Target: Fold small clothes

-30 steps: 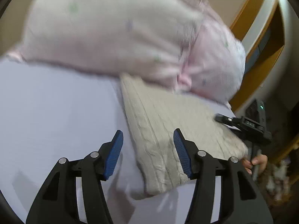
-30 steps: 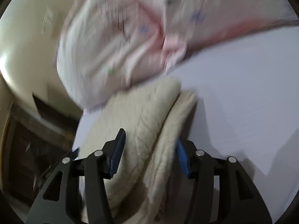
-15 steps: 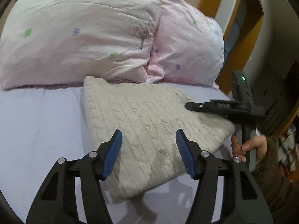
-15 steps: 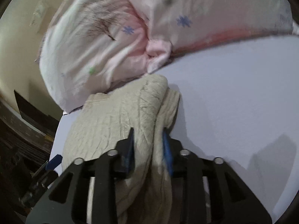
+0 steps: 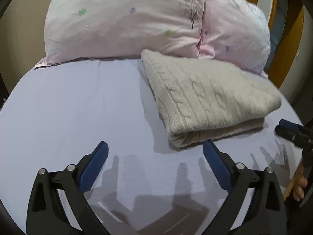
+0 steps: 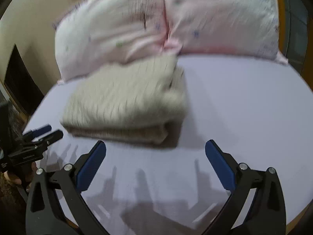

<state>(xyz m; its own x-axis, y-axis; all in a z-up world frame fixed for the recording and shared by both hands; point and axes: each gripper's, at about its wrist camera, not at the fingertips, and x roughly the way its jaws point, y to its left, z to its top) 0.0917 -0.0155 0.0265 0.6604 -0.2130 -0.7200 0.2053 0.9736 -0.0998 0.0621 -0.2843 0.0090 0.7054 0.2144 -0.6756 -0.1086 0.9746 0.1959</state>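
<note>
A beige cable-knit sweater [image 5: 207,98] lies folded into a thick rectangle on the lavender bed sheet [image 5: 78,105], its far edge against the pillows. My left gripper [image 5: 155,150] is open and empty, just short of the sweater's near corner. My right gripper [image 6: 155,148] is open and empty, a little in front of the sweater [image 6: 125,101], which is blurred in that view. The right gripper's tip also shows at the right edge of the left wrist view [image 5: 293,131]. The left gripper shows at the left edge of the right wrist view [image 6: 42,133].
Two pale pink flowered pillows [image 5: 125,19] [image 5: 236,29] lean along the head of the bed behind the sweater. A wooden frame [image 5: 287,45] stands at the right. The sheet [image 6: 234,107] stretches flat beside the sweater.
My right gripper was shut on the sweater's edge half a second ago; it has let go and opened wide. Both grippers have drawn back toward me, and the sweater lies folded flat.
</note>
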